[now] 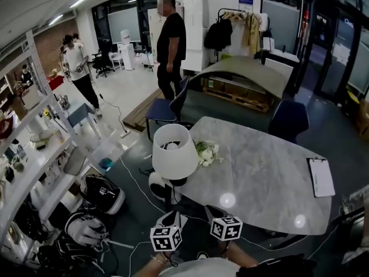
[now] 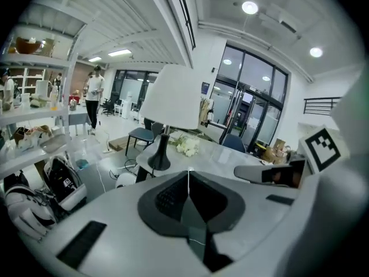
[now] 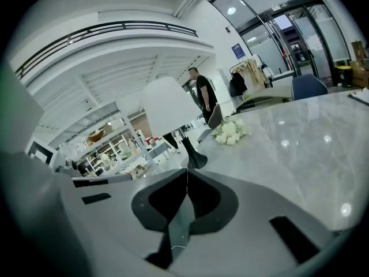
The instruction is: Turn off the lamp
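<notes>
The left claw (image 2: 188, 172) is pressed together: in the left gripper view its two dark pads meet along a thin line, with nothing between them. The right claw (image 3: 187, 169) is pressed together the same way in the right gripper view, and it holds nothing either. Neither claw touches anything.

In the head view both claws sit low in the picture, close to the person's body. They are at the near side of the grey marbled surface (image 1: 259, 178), and their marker cubes face up. The left claw (image 1: 172, 218) is just short of the lamp's end of the surface, and the right claw (image 1: 215, 213) is beside it, apart from it.

The lamp (image 1: 174, 149) stands upright at the near left corner of the surface, close to the edge. It has a white drum shade on a dark stem and a dark round foot. Both gripper views look toward it past the closed tips, and the lamp (image 2: 171, 97) is apart from both claws. I cannot tell whether it is lit.

A bunch of white flowers (image 1: 206, 153) lies on the surface just beside the lamp. A clipboard (image 1: 320, 176) lies near the far right edge, well apart from them. Blue chairs (image 1: 164, 109) stand beyond the surface, and white shelves (image 1: 34, 154) run along the left wall.
</notes>
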Available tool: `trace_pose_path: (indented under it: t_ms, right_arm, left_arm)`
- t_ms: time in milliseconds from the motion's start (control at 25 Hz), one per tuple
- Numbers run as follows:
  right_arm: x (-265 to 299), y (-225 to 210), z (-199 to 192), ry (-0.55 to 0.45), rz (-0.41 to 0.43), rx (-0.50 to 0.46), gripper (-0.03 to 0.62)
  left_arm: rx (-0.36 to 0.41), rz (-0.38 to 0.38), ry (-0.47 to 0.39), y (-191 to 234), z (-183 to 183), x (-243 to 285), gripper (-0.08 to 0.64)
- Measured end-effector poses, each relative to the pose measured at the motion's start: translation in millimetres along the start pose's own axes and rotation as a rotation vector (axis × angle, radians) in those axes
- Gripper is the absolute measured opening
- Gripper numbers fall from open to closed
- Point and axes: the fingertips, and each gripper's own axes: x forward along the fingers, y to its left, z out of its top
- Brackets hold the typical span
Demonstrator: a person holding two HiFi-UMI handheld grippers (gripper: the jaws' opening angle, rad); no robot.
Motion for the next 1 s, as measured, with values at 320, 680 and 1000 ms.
trace_pose_path:
  t_ms: [320, 680, 1000]
  right_arm:
    - [-17.8, 19.3, 19.5, -0.031, 0.003, -0.038, 0.002]
    - [-10.8, 12.5, 33.9, -0.059, -0.031, -0.049, 0.002]
    - [3.5, 15.6, 37.7, -0.048, -0.043, -0.057, 0.0]
  left_arm:
    - [0.076, -0.045, -0.087, -28.9, 53.6, -6.4, 0.014]
    - [0.101, -0.064, -0.083, -30.8, 59.9, 10.7, 0.011]
    - [0.11, -0.062, -0.059, -19.6, 61.3, 15.8, 0.009]
